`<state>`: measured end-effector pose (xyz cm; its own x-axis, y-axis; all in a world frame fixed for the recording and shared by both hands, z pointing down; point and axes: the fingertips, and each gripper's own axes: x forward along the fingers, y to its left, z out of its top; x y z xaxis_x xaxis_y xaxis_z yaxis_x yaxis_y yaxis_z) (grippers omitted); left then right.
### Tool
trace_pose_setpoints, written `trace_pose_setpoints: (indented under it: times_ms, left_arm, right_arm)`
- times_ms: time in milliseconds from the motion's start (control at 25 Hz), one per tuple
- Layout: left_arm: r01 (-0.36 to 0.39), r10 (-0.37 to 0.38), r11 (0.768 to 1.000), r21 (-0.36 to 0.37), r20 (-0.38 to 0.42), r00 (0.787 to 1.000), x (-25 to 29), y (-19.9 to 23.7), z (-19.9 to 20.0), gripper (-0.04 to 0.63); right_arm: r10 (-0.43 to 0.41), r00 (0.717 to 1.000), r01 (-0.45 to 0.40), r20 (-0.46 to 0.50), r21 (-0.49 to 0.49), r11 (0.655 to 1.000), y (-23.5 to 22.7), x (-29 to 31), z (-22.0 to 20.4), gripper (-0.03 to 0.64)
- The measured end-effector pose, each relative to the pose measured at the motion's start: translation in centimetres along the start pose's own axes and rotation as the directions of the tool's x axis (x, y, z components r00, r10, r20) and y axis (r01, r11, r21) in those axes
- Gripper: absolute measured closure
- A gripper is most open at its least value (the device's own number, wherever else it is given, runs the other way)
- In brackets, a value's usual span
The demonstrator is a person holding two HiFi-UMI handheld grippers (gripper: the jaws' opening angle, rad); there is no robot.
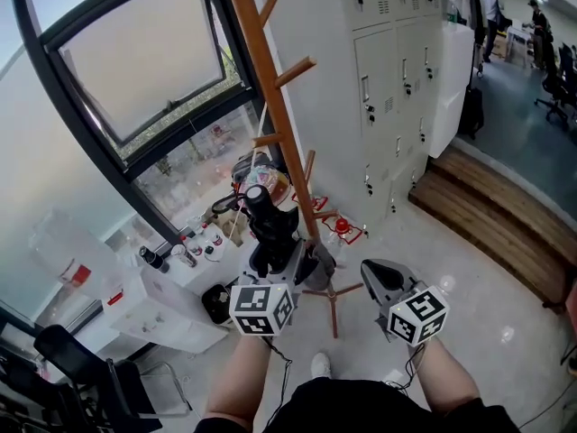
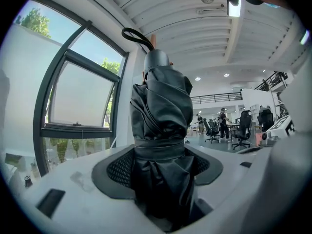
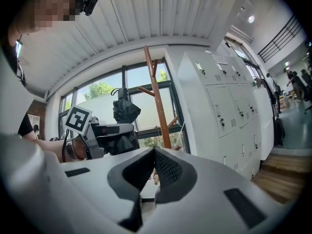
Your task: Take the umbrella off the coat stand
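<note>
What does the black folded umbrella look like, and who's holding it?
The black folded umbrella is crumpled shiny fabric, cinched by a band round its middle, with a grey rounded cap and a black strap loop on top. It stands upright, clamped low down by the left gripper. It is beside the wooden coat stand, not touching its pole.

**Lockers, a window and a cluttered corner**

A bank of white lockers (image 1: 397, 70) lines the right wall, and a black bag (image 1: 471, 111) sits against its far end. A wooden step (image 1: 491, 219) runs along the floor just beside them. On the left is a big dark-framed window (image 1: 135, 70). Below it, small bottles (image 1: 194, 249) crowd a low white table (image 1: 171, 305). A black chair (image 1: 77, 373) stands at the near left. At the far right, office chairs (image 1: 557, 84) and a few people (image 1: 488, 3) occupy the open floor.
</note>
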<state>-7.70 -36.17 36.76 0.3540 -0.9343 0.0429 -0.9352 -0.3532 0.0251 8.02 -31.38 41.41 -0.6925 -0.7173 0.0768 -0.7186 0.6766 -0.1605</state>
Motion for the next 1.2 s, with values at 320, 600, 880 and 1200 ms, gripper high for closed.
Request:
trace_pose_setpoints:
  times_ms: [320,600,880,1200]
  left_arm:
    - [-0.077,0.077,0.997,-0.024,-0.024,0.997,-5.8,-1.6,-1.9,0.304]
    - [-0.132,0.129,0.99,-0.043,-0.069,0.989,-11.8,-2.7,-4.4,0.304]
    - [-0.16,0.154,0.985,-0.056,-0.103,0.983,-16.5,-2.5,-6.2,0.304]
    - [-0.153,0.144,0.985,-0.074,-0.123,0.982,-21.2,0.5,-8.0,0.305]
  right_arm:
    - [0.074,0.997,-0.074,-0.02,-0.022,0.997,2.0,-2.5,-0.6,0.565]
    - [0.135,0.99,-0.136,-0.041,-0.013,0.991,4.8,-3.8,-1.7,0.565]
    - [0.185,0.981,-0.186,-0.059,-0.01,0.982,8.3,-3.4,-2.5,0.565]
    - [0.205,0.976,-0.206,-0.077,-0.005,0.978,13.7,-0.7,-3.8,0.565]
